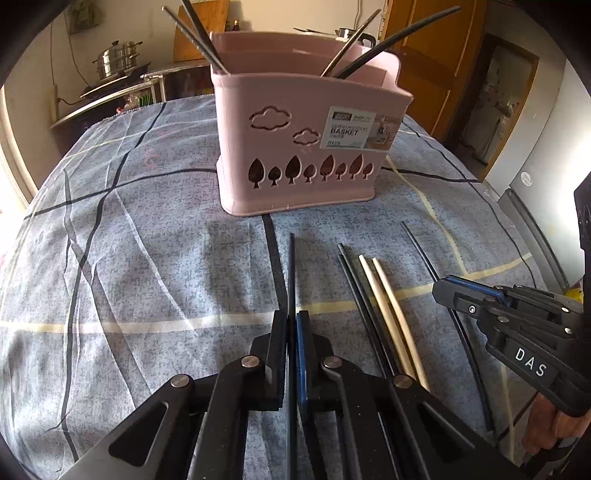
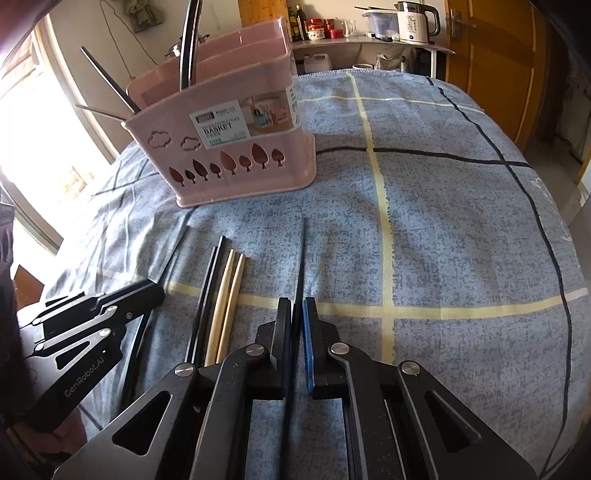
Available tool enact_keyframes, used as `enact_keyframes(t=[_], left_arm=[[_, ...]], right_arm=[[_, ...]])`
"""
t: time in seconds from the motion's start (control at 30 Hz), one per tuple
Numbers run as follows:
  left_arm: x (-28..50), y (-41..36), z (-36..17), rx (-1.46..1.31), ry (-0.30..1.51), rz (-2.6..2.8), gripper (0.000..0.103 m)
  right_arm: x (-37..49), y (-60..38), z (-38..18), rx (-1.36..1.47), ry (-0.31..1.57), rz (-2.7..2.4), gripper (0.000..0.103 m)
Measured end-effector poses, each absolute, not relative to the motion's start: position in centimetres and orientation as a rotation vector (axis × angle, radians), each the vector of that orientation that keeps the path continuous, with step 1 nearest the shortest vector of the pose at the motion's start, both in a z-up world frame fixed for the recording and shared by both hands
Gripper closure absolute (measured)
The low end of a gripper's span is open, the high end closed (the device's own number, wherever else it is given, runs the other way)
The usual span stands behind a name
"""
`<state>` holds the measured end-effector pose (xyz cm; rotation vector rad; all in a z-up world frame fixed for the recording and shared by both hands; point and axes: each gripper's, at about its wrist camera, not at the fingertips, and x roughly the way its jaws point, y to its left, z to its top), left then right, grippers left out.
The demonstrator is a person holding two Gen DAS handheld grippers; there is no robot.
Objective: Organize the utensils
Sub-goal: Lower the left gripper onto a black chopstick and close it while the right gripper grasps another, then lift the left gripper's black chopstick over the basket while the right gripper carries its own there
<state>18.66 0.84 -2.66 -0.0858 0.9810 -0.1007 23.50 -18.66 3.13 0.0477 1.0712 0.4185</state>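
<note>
My left gripper [image 1: 291, 317] is shut on a black chopstick [image 1: 291, 266] whose far end rests on the cloth. My right gripper [image 2: 297, 304] is shut on another black chopstick [image 2: 302, 258] in the same way. Between the two lie a pair of black chopsticks [image 1: 354, 280] and a pair of pale wooden chopsticks [image 1: 384, 295], side by side on the cloth. Beyond them stands the pink utensil basket [image 1: 295, 147], upright, with metal chopsticks [image 1: 192, 40] at its left end and dark ones [image 1: 388, 40] at its right. A hand shows under the right gripper [image 1: 437, 290].
A blue checked cloth [image 2: 443, 221] covers the table, whose edges curve away on both sides. Behind are a steel pot [image 1: 116, 59] on a stove, a shelf with a kettle [image 2: 415, 18] and bottles [image 2: 299, 22], and a wooden door [image 2: 491, 55].
</note>
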Motion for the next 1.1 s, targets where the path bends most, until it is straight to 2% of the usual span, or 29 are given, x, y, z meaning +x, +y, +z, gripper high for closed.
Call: enact_keyframes(t=[0.87, 1.1], left_arm=[[16.2, 2.6, 10.2, -0.152, 0.712, -0.222, 0.098], [15.1, 3.0, 11.2, -0.157, 0.679, -0.226, 0.099]], right_arm=[[21.8, -21.6, 14.0, 0.134, 0.814, 0.489, 0.098], [20.9, -22.2, 15.3, 0.135, 0.766, 0.492, 0.098]])
